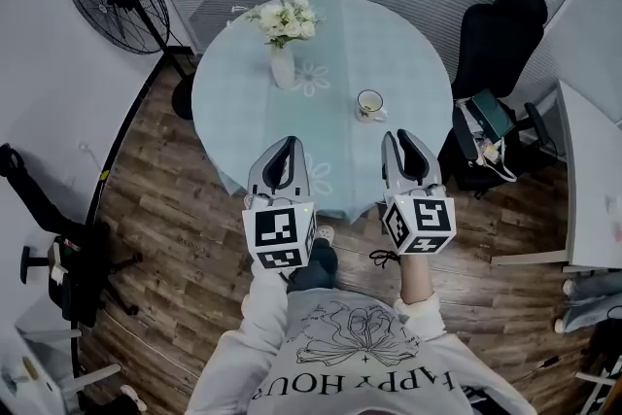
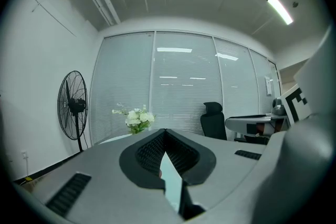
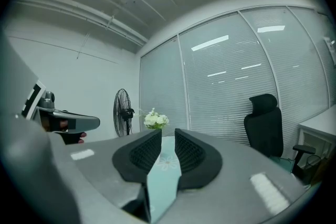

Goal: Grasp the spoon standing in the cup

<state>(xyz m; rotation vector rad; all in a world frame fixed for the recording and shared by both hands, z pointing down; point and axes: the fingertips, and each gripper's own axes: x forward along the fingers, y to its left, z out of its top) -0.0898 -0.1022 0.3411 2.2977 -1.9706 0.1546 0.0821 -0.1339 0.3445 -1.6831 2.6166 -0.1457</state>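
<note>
The left tongs are closed at the tips and hold nothing. The right tongs are open a little and empty. The cup stands on the round worktop, near the right tongs' tips but not touching. Its spoon is too small to see.

Can't pick out the spoon inside the cup from the head view, far too small there. Hidden behind the gripper bodies in both gripper views, that cup, with only a sliver of table peeking between the right gripper jaws and less still past the left gripper. Cut off at the head view's right edge, a white desk.
</note>
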